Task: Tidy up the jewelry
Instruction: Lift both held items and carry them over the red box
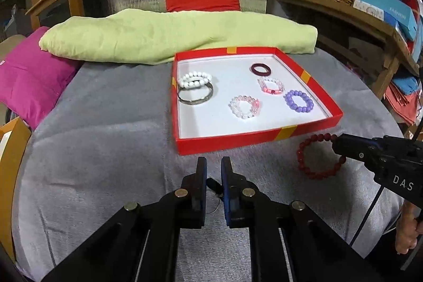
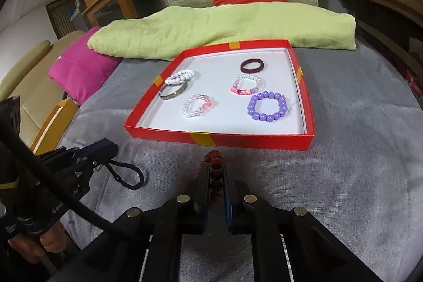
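Both pickups look done, transfer to box pending.

Left gripper (image 1: 211, 163): jaws nearly closed, pinched on a dark hair tie (image 2: 127, 173) (loop hangs below the tips onto the grey cloth (image 1: 105, 136), seen best from the right wrist).

Red box (image 1: 253, 139) sits mid-table, already holding the white bead bracelet (image 1: 194, 79), metal bangle (image 1: 195, 95), two pink-clear bead bracelets, dark ring (image 1: 261, 69) and purple bead bracelet (image 1: 299, 101).

Right gripper (image 2: 214, 168): jaws nearly closed on the red bead bracelet (image 1: 314, 157), just in front of the box's near wall.

Next move, my read: carry each piece over the near wall, release on bare white floor clear of the others.

Readable text: "DAS" on right gripper body, "FASHION" on blue carton (image 1: 391, 12) at far right.
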Motion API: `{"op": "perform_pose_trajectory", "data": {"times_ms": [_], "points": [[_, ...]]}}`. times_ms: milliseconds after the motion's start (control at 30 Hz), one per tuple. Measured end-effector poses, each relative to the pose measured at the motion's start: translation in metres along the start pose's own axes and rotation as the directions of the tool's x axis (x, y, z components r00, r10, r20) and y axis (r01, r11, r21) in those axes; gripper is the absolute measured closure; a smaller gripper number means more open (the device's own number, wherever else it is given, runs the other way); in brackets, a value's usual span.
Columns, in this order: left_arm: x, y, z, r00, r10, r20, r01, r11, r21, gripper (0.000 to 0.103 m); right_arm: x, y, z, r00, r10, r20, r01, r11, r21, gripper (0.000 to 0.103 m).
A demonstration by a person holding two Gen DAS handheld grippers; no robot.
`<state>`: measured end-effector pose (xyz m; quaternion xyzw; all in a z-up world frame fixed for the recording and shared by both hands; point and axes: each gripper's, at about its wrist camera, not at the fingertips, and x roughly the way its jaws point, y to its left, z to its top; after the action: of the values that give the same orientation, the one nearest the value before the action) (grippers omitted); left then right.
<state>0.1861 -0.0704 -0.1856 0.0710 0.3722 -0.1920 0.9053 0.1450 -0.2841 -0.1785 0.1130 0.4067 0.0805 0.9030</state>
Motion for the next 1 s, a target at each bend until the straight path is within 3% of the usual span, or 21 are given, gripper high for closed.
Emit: {"op": "perform_pose_trajectory", "data": {"times_ms": [1000], "points": [[-0.009, 0.004, 0.017, 0.994, 0.091, 0.056, -0.090, 0.996, -0.027, 0.092, -0.022, 0.012, 0.016, 0.992, 0.080, 0.095, -0.080, 0.997, -0.004, 0.093]]}}
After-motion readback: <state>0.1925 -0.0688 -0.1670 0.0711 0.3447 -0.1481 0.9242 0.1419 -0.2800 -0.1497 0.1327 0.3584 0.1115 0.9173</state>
